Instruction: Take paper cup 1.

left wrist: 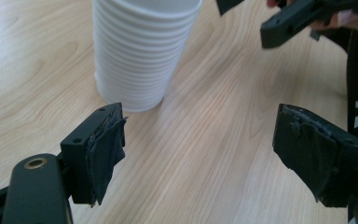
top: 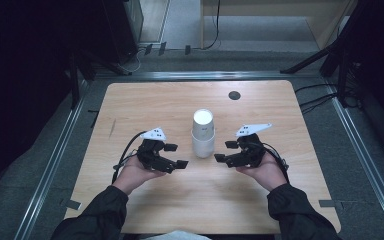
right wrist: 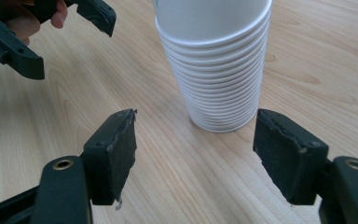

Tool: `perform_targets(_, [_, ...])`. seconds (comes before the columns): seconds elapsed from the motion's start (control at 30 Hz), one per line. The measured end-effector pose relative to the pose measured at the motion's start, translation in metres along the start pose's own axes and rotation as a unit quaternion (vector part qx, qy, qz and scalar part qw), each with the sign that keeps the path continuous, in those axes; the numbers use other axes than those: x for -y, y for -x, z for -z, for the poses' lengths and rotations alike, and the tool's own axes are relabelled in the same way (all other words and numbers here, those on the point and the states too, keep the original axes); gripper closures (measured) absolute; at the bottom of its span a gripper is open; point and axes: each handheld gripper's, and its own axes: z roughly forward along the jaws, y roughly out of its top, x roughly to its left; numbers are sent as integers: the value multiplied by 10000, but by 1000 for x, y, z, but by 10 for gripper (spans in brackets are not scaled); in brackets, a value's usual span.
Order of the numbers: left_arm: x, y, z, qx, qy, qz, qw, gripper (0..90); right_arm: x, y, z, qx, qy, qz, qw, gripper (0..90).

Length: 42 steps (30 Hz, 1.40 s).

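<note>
Cups, white paper ones nested into a tall stack (top: 202, 133), stand upright near the middle of the wooden table (top: 130, 105), rims upward, with a claw on either side. Starting at the left of the high view, the left claw (top: 176, 155) sits in the person's left hand (top: 136, 172), low over the wood and just beside the stack without touching it; its grey three-cornered plate (top: 154, 134) faces up and its cable trails back toward the dark sleeve (top: 97, 212). Its jaws stand wide apart with nothing between them, and in the left gripper view the worn, frayed pads (left wrist: 106, 149) frame only bare wood, the ribbed base of the stack (left wrist: 140, 51) rising ahead and slightly left of the gap. Past the stack, the right claw (top: 225, 151) is held in the right hand (top: 264, 170), pointing inward at the cups from the opposite side, also near but apart from them. Its jaws are likewise spread wide and empty; the right gripper view shows the stack (right wrist: 216, 65) standing just beyond the opening, closer to the right-hand pad (right wrist: 279, 149), with the other claw visible in the upper left corner. Farther back on the table, toward its far right, lies a small dark round disc (top: 234, 95).
</note>
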Motion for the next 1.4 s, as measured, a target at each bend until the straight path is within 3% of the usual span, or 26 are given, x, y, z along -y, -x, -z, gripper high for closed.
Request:
perform_targets(0.07, [1, -1, 1, -27, -28, 24, 10000, 208, 0, 1, 1, -5, -1, 22, 10000, 316])
perform_targets(0.1, [2, -2, 3, -64, -7, 38, 10000, 252, -1, 3, 3, 9, -97, 56, 9999, 387])
perform_targets(0.17, [3, -3, 5, -49, 18, 74, 10000, 252, -1, 3, 4, 69, -122, 148, 9998, 391])
perform_targets(0.27, [4, -2, 7, -25, -19, 16, 10000, 253, 0, 3, 5, 27, -91, 167, 9998, 412])
perform_targets(0.4, [3, 3, 5, 92, -122, -100, 9998, 281, -3, 3, 3, 0, -244, 256, 9994, 449])
perform_targets(0.53, [5, 7, 8, -23, -182, -199, 9996, 276, -8, 3, 5, -52, -266, 425, 9987, 444])
perform_targets(0.67, [11, 5, 14, -66, -160, -110, 9998, 277, -12, 5, 8, -55, -326, 472, 9983, 416])
perform_targets(0.87, [19, 6, 22, -158, -112, 97, 9998, 275, -17, 8, 8, 79, -415, 783, 9960, 361])
perform_targets(1.07, [25, 7, 26, -209, -190, 142, 9995, 276, -25, 10, 2, -18, -536, 917, 9943, 353])
perform_targets(1.27, [27, 6, 30, -244, -258, 171, 9992, 284, -35, 11, 2, -15, -539, 984, 9937, 339])
perform_targets(1.4, [27, 5, 30, -224, -227, 202, 9993, 285, -44, 13, 5, 96, -791, 862, 9931, 354])
